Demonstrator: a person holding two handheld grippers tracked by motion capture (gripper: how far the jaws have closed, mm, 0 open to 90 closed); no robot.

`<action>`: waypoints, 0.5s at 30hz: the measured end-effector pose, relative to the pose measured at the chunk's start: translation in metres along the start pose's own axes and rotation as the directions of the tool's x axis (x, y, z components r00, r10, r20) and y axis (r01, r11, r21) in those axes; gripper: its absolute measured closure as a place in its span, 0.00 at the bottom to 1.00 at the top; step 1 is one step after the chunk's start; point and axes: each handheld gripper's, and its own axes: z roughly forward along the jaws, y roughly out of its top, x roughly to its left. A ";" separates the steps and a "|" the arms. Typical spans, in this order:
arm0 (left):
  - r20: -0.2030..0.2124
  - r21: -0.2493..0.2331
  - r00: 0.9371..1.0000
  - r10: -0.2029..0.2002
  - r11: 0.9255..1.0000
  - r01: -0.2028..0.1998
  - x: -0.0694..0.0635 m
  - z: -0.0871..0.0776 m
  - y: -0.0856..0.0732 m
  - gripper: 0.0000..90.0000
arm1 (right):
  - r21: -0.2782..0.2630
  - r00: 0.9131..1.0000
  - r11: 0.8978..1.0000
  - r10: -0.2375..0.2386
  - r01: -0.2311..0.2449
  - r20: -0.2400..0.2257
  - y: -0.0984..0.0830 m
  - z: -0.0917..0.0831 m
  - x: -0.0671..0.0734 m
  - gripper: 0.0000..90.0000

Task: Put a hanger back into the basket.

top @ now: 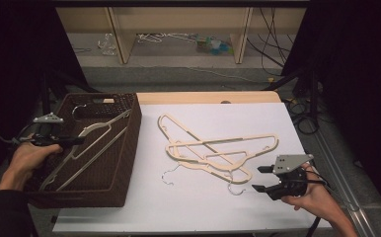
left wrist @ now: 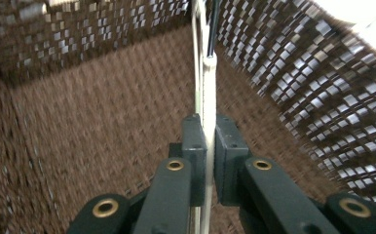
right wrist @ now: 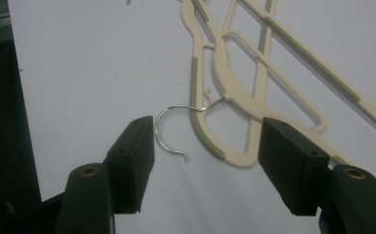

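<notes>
Inside the dark brown woven basket [top: 124, 148], the left gripper [top: 72, 141] is clamping a cream plastic hanger [left wrist: 206, 92], while the right gripper [right wrist: 205, 161] is hovering with jaws apart over the metal hook [right wrist: 169, 131] of another cream hanger [right wrist: 225, 83] on the white table [top: 178, 207]

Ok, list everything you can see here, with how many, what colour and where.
Basket: one, dark brown woven, left side of the table.
Hangers in the basket: at least two, cream with metal hooks, leaning inside it; one is clamped in the left gripper.
Hangers on the table: about three, cream with grey strips and silver hooks, in an overlapping pile at the centre.
Table: one, white top with a pale wooden edge at the back.
Shelf unit: one, light wood, behind the table, with small items under it.
Cables: several, dark, on the floor at the back right.
Left gripper: black, shut on a hanger over the basket.
Right gripper: black, open, near the pile's nearest hook.
</notes>
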 end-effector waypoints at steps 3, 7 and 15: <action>-0.052 0.001 0.998 0.043 0.999 -0.043 0.008 -0.002 -0.002 0.91 | 0.000 1.000 1.000 -0.002 0.002 0.001 0.000 0.000 0.000 0.43; -0.112 -0.007 0.989 -0.096 0.995 0.095 -0.002 -0.004 -0.006 0.80 | 0.008 1.000 1.000 0.005 -0.005 -0.001 -0.001 0.001 0.000 0.43; -0.238 -0.032 0.931 -0.276 0.961 0.276 -0.015 -0.017 -0.010 0.56 | 0.017 1.000 1.000 0.004 -0.004 -0.009 -0.002 0.003 0.000 0.43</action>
